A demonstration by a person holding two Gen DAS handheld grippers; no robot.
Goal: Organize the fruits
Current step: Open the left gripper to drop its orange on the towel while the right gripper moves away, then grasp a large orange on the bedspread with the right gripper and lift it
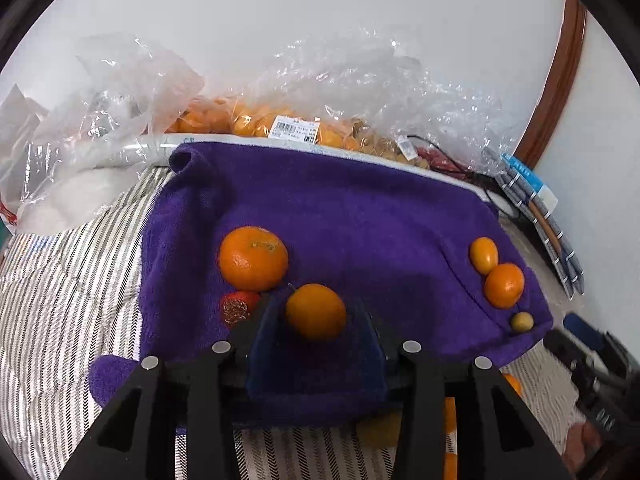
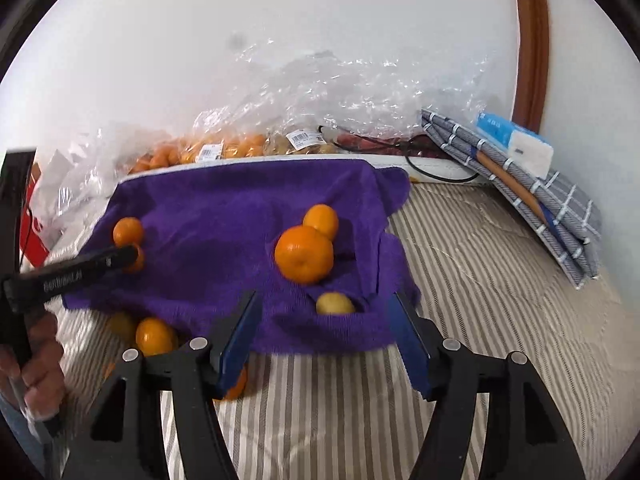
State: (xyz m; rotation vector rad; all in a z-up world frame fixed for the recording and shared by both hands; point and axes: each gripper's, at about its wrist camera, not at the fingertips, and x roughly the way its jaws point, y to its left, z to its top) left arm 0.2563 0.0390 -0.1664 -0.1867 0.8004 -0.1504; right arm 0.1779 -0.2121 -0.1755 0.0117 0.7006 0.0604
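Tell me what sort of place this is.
Probably a bedroom at home: a striped quilt covers the soft surface, a purple towel lies over it, and supermarket fruit bags sit against the wall.

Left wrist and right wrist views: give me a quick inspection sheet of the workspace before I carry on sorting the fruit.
Surface: purple towel spread over striped bedding.
Job's things: big mandarin, orange and red fruit on one side; three smaller fruits on the other; loose oranges off the towel.
Clutter: plastic bags of fruit, folded checked cloth, tissue pack.
Grippers: left gripper open around the orange, slim gaps showing; right gripper open, holding nothing.
Cables: black cable behind the towel.
Surroundings: white wall, brown wooden frame.
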